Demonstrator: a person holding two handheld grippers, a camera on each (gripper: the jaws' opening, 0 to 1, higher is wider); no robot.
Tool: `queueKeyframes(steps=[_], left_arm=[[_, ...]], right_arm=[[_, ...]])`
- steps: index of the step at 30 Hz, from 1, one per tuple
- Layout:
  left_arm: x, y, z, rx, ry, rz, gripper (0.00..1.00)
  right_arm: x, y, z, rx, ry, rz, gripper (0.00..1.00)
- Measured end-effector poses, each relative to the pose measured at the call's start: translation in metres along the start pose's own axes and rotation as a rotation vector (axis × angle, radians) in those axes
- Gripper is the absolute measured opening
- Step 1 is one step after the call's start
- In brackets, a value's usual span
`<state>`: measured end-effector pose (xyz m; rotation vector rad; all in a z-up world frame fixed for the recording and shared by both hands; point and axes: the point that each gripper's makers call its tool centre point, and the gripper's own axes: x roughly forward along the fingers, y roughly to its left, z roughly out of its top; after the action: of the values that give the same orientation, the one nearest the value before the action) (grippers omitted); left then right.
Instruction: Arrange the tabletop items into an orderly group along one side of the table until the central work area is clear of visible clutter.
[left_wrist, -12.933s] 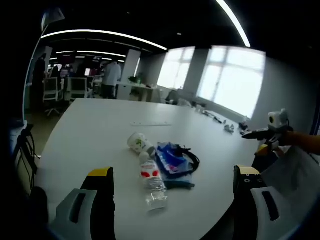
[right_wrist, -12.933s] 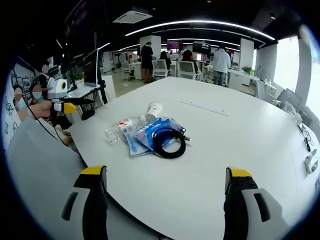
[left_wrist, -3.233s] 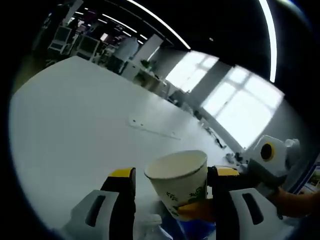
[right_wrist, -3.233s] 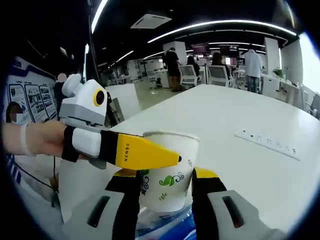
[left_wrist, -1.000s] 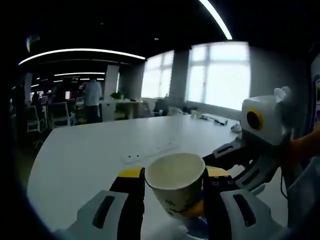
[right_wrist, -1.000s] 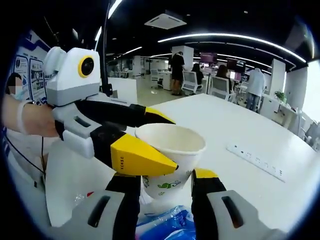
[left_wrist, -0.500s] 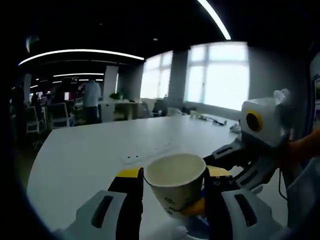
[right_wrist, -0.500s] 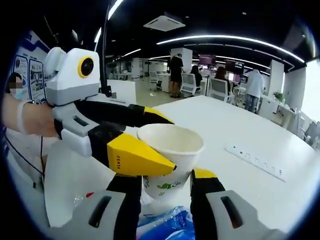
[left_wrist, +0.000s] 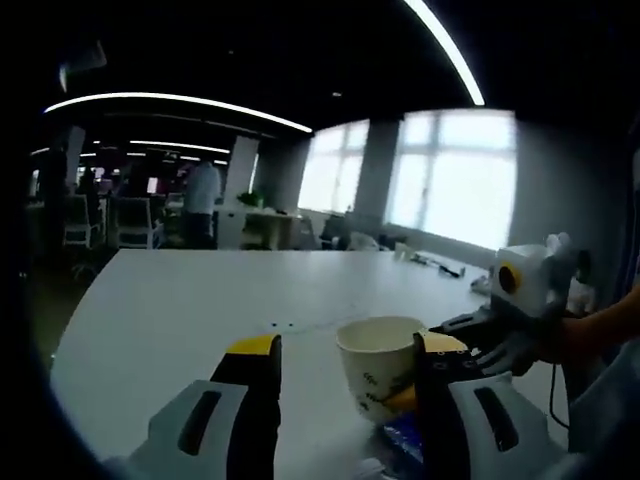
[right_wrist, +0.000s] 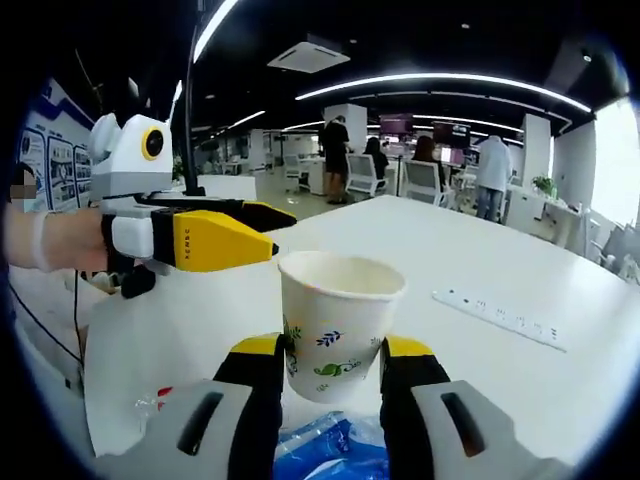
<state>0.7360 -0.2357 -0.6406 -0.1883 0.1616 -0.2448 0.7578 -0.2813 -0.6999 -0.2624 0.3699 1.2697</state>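
A white paper cup (right_wrist: 340, 325) with a green leaf print stands upright between the jaws of my right gripper (right_wrist: 333, 347), which is shut on its lower half above the white table (right_wrist: 520, 380). In the left gripper view the same cup (left_wrist: 382, 368) hangs just ahead of my left gripper (left_wrist: 345, 345), close to its right jaw, with the right gripper (left_wrist: 462, 330) coming in from the right. My left gripper (right_wrist: 270, 232) is open and sits to the left of the cup, apart from it. A crumpled blue packet (right_wrist: 330, 445) lies below the cup.
A clear plastic bottle (right_wrist: 150, 405) with a red label lies left of the blue packet. A long white power strip (right_wrist: 500, 315) is set into the table farther out. Office chairs and standing people (right_wrist: 335, 150) are beyond the far edge. A hand (right_wrist: 60, 245) holds the left gripper.
My left gripper has let go of the cup and drawn back to the side. The right gripper still holds the cup, now fully upright.
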Motion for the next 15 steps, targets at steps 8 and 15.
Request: queueKeyframes(steps=[8, 15], left_arm=[[-0.010, 0.002, -0.012, -0.019, 0.016, 0.005, 0.50], [-0.017, -0.004, -0.023, -0.052, 0.029, -0.021, 0.57]], right_arm=[[0.014, -0.013, 0.003, -0.036, -0.028, 0.002, 0.34], [0.027, -0.025, -0.011, -0.044, -0.018, 0.014, 0.34]])
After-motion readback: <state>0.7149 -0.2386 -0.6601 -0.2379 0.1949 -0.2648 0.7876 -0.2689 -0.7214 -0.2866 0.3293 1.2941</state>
